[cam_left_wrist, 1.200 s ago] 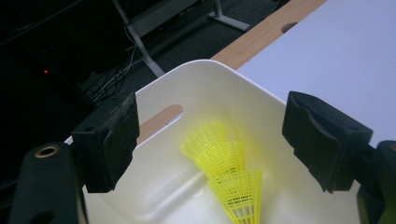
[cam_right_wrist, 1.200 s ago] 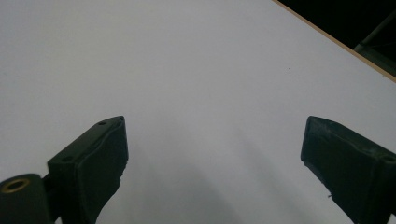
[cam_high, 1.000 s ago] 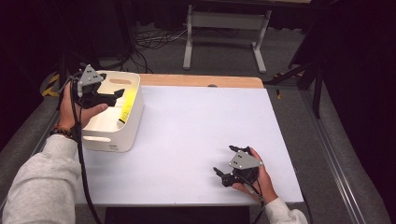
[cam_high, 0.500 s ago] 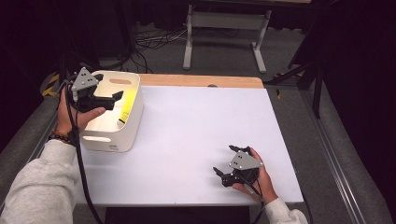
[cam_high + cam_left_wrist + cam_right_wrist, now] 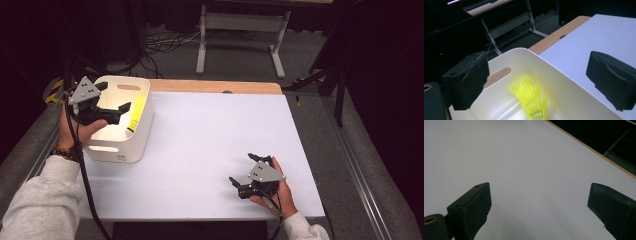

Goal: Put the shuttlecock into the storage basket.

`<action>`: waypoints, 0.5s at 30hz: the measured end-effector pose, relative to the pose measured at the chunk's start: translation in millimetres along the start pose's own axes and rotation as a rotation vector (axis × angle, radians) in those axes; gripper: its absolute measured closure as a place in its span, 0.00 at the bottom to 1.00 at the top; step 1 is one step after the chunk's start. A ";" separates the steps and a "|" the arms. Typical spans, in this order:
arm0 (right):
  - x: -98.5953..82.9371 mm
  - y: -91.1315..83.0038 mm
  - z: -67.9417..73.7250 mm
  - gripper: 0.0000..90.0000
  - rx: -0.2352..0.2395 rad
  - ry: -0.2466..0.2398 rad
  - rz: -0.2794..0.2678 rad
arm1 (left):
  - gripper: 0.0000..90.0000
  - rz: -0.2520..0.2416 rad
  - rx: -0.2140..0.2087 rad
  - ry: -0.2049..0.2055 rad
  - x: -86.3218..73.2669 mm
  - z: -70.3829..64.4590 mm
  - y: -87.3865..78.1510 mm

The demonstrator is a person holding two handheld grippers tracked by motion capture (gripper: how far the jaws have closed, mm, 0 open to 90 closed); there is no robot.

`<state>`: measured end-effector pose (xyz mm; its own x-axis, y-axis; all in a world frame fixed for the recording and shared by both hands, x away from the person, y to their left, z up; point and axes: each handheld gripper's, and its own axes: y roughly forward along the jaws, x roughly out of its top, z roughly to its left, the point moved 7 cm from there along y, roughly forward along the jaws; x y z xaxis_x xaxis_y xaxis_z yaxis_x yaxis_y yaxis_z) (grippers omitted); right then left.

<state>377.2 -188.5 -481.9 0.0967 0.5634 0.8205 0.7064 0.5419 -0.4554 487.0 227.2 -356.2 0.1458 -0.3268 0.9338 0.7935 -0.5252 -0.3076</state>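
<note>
Left gripper gaping empty above white bin holding yellow shuttlecocks
Risk: crushing flimsy skirts if clamped hard

Left gripper: black body, grey three-cornered plate on top with small dark holes, black cable trailing off it. Right gripper: same build. Jaws black, blocky, matte pads; brass-coloured insert at one jaw's base. Light grey sleeves; dark bead bracelet on left wrist

A dark room, grey carpet floor, cables, a metal stand.
</note>
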 end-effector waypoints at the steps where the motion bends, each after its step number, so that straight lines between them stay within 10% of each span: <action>1: 0.2 -0.2 0.0 0.06 -0.001 -0.001 -0.002 | 0.06 0.000 -0.002 0.000 -0.5 -0.9 -0.3; 15: 0.7 0.4 2.1 0.06 0.001 -0.008 0.002 | 0.06 -0.051 -0.005 -0.006 0.3 -11.1 -6.1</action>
<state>376.1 -186.6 -482.3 0.0928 0.5696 0.8167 0.7053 0.5413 -0.4577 475.6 221.6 -356.1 0.1092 -0.2948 0.9493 0.7968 -0.5450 -0.2609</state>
